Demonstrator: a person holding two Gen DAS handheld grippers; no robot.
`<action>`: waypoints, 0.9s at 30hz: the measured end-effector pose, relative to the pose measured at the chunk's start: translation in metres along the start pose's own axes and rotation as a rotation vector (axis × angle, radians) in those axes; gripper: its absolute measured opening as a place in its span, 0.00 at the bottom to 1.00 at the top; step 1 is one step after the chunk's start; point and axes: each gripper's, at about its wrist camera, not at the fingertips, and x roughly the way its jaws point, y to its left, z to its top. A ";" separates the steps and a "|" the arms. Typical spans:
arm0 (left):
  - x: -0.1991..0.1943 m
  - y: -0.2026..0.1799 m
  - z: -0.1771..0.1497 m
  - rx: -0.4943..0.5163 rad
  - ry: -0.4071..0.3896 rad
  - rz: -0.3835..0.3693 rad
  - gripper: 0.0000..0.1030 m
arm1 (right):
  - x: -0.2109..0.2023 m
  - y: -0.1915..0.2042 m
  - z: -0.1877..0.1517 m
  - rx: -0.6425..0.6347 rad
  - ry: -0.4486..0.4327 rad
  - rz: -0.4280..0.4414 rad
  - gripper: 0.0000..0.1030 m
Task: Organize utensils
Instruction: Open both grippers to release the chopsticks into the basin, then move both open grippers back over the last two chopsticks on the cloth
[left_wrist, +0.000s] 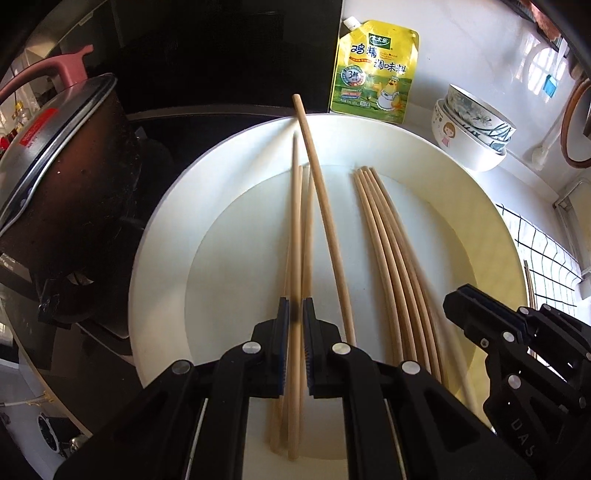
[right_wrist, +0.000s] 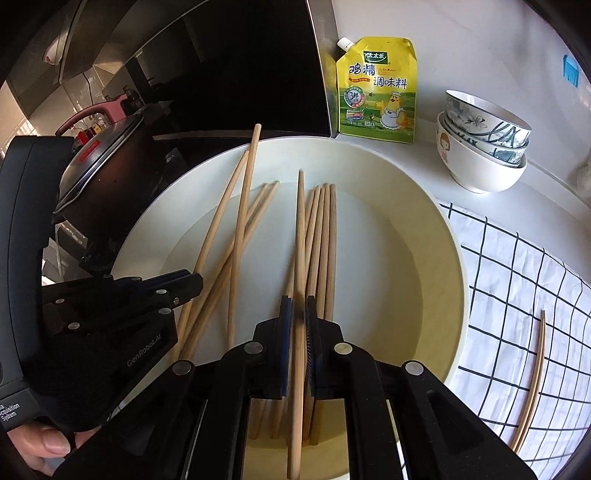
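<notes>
Ahead of my grippers, the yellow seasoning pouch (right_wrist: 376, 90) reads "太太乐", "鸡精" and "调味料", with a "3" in its round badge. My left gripper's body (right_wrist: 110, 332) carries "GenRobot.AI"; in the left wrist view my right gripper's body (left_wrist: 524, 387) shows "DAS".

Up at my twelve o'clock a yellow seasoning pouch (left_wrist: 375, 72) stands upright against the white wall, cartoon chicken on its front, white spout at its top left corner. Over at two o'clock, nested bowls (left_wrist: 474, 129) sit stacked on the white counter (right_wrist: 417, 166). At nine o'clock there's a dark pot (left_wrist: 70, 206) with a metal lid and a pink handle. At three o'clock, a white grid-patterned cloth (right_wrist: 517, 295) lies spread flat.
</notes>
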 end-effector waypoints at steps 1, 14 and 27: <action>-0.002 0.000 0.000 -0.002 -0.004 0.004 0.18 | -0.002 -0.001 0.000 0.003 -0.006 -0.002 0.17; -0.045 0.006 -0.012 -0.030 -0.123 0.018 0.80 | -0.031 -0.013 -0.013 0.015 -0.049 -0.010 0.21; -0.074 -0.032 -0.034 0.002 -0.140 -0.020 0.80 | -0.079 -0.041 -0.045 0.045 -0.085 -0.049 0.21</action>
